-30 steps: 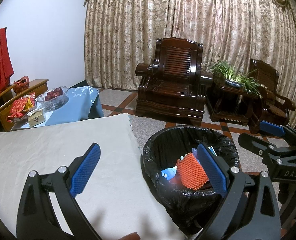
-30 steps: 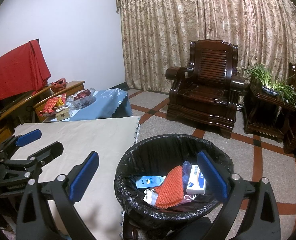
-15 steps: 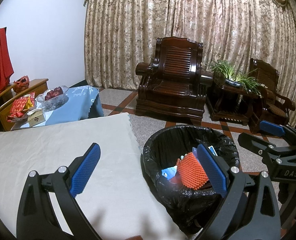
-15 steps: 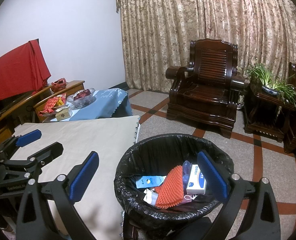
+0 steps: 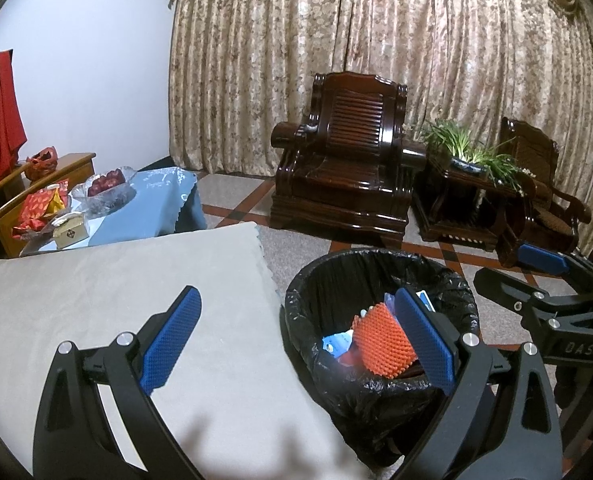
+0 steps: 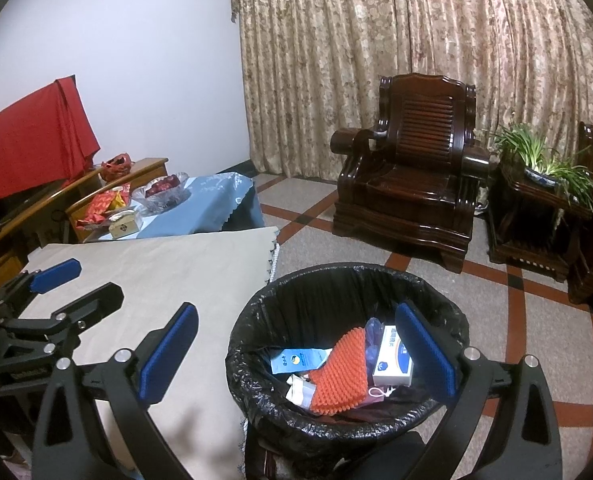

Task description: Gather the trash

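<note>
From your left wrist camera, your left gripper (image 5: 296,338) hangs with its fingers (image 5: 171,338) spread wide and holding nothing. One blue pad sits over the grey-covered worktop (image 5: 136,280), the other over the bin (image 5: 380,320), which stands on the floor just beside the worktop's edge. The bin is lined with a black bag, and in it lie an orange knobbly mat (image 5: 382,350) and a light blue packet (image 5: 336,342) just beside the mat. Your right gripper (image 5: 536,276) shows on the far side of the bin, away from the worktop.

From your right wrist camera, your right gripper (image 6: 296,350) is also spread wide and empty, one finger over the worktop (image 6: 176,272), the other over the bin (image 6: 348,344). Inside the bin the orange knobbly mat (image 6: 342,376) lies in the middle, the light blue packet (image 6: 298,360) on its worktop side, and a white-and-blue box (image 6: 392,356) on its other side, touching it. Your left gripper (image 6: 52,292) hovers above the worktop, well apart from the bin. The bare part of the worktop near the bin shows only its grey cloth.
</note>
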